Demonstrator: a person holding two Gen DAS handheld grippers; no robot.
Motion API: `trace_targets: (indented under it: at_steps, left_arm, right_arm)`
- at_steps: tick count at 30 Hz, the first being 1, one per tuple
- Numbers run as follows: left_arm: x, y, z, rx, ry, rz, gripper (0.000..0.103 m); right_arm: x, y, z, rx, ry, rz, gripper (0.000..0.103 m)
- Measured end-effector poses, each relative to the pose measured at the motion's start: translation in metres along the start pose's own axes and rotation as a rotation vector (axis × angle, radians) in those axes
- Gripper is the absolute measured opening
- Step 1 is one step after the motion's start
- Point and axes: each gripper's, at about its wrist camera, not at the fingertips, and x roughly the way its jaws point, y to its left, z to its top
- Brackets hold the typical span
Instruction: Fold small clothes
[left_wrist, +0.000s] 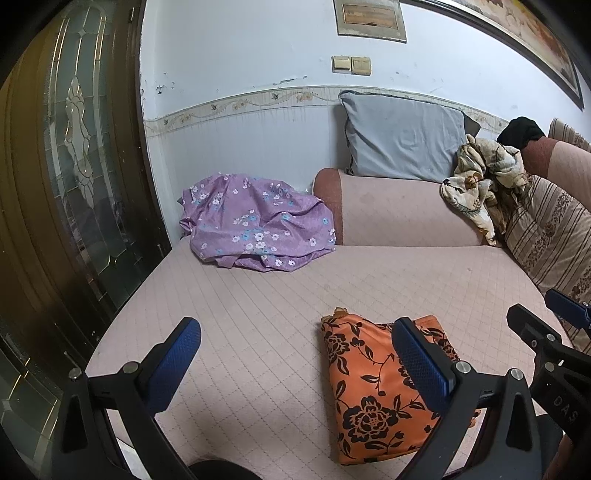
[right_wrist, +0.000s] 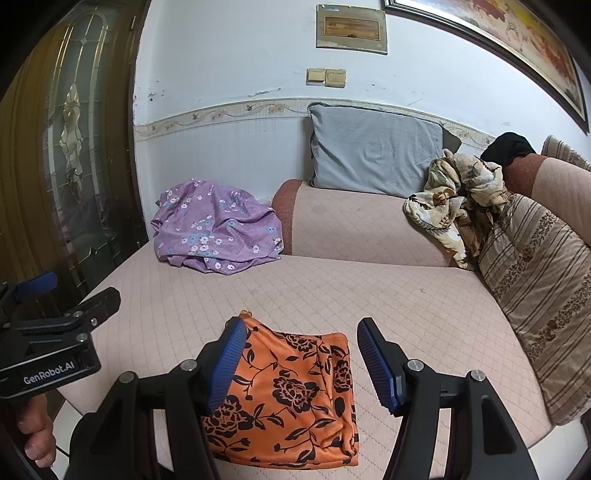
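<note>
A folded orange cloth with black flowers (left_wrist: 369, 398) (right_wrist: 295, 398) lies flat on the pink quilted sofa seat (left_wrist: 258, 295) (right_wrist: 369, 295), close to its front edge. My left gripper (left_wrist: 295, 354) is wide open over bare seat, and its right finger (left_wrist: 421, 365) overlaps the cloth's right part in the picture. My right gripper (right_wrist: 301, 358) hovers open over the cloth, with no pad pressing on it. Each gripper also shows at the edge of the other's view: the right gripper (left_wrist: 546, 332) and the left gripper (right_wrist: 55, 317).
A crumpled purple flowered garment (left_wrist: 255, 221) (right_wrist: 218, 229) lies at the seat's back left. A beige flowered garment (left_wrist: 480, 184) (right_wrist: 454, 199) is heaped on the armrest by a striped cushion (right_wrist: 535, 280). A grey pillow (right_wrist: 373, 151) leans on the wall. A glazed wooden door (left_wrist: 74, 184) stands at the left.
</note>
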Motion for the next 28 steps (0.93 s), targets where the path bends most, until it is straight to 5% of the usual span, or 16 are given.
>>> trace_targets:
  at_steps: [28]
  left_arm:
    - [0.034,-0.019,0.003,0.018,0.015,-0.013,0.103]
  right_arm:
    - [0.044,-0.020,0.001,0.038,0.011,0.018,0.066]
